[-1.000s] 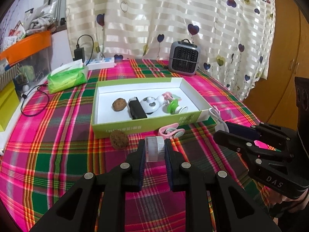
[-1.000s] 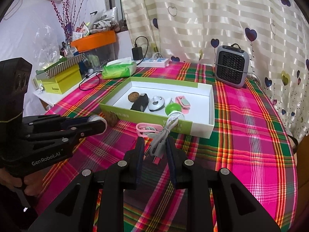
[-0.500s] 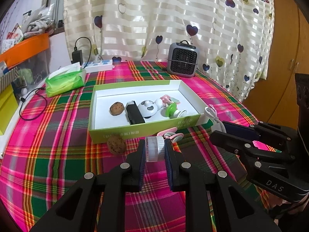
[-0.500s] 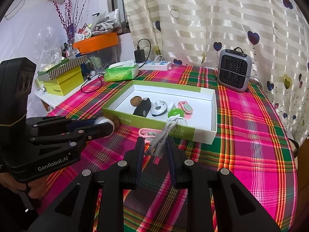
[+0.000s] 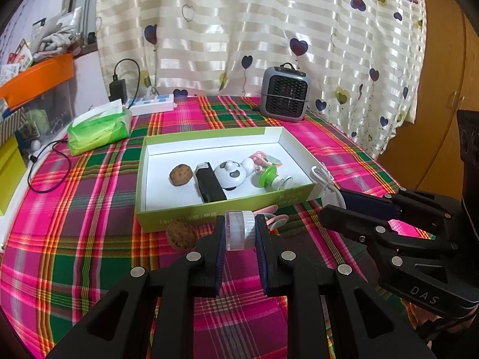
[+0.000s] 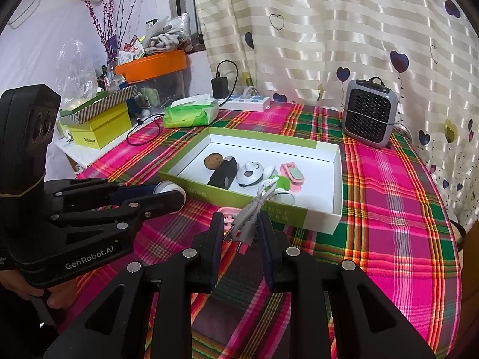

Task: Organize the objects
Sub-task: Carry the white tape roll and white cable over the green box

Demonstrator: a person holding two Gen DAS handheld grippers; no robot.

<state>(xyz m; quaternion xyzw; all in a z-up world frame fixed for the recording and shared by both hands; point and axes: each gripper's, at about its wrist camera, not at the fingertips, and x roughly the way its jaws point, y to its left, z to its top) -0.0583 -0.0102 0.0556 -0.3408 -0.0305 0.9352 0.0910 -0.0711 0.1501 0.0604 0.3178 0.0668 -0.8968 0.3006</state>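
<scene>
Left gripper (image 5: pixel 240 233): your jaws are pinched on one small clear jar with a white cap (image 5: pixel 239 229), held off the cloth just in front of the box's near wall.
Right gripper (image 6: pixel 238 233): your jaws are drawn in close on one bundled grey cable (image 6: pixel 251 218); its plug ends hang between the pads and its white loop reaches over the box's near wall.
Box (image 5: pixel 209 209): one green tray with a white inside, open, in the middle of the table.
In the box, counted: one brown cookie-like disc (image 5: pixel 181 174), one black rectangular block (image 5: pixel 209 185), one white round panda-faced gadget (image 5: pixel 230 175), one green-and-white round piece (image 5: pixel 267 177), and one pink clip (image 5: pixel 263 158) at the far right. Five things, lying in a row and touching or nearly so.
Outside the box, counted: one more brown disc (image 5: pixel 179 233) on the cloth just beside the near wall, and one pink clip-like piece (image 5: pixel 277 218) next to it, partly hidden by your left fingers.
Table (image 5: pixel 74 239): one plaid cloth of pink, green and red.
Far edge, counted: one grey heater (image 5: pixel 285 94), one white power strip (image 5: pixel 154 104) with one black charger (image 5: pixel 118 88) beside it, one green tissue pack (image 5: pixel 98 130).
Left side: one orange-lidded bin (image 6: pixel 151 67), one yellow box (image 6: pixel 100 127).
Behind: one striped curtain with hearts (image 5: pixel 254 30).
</scene>
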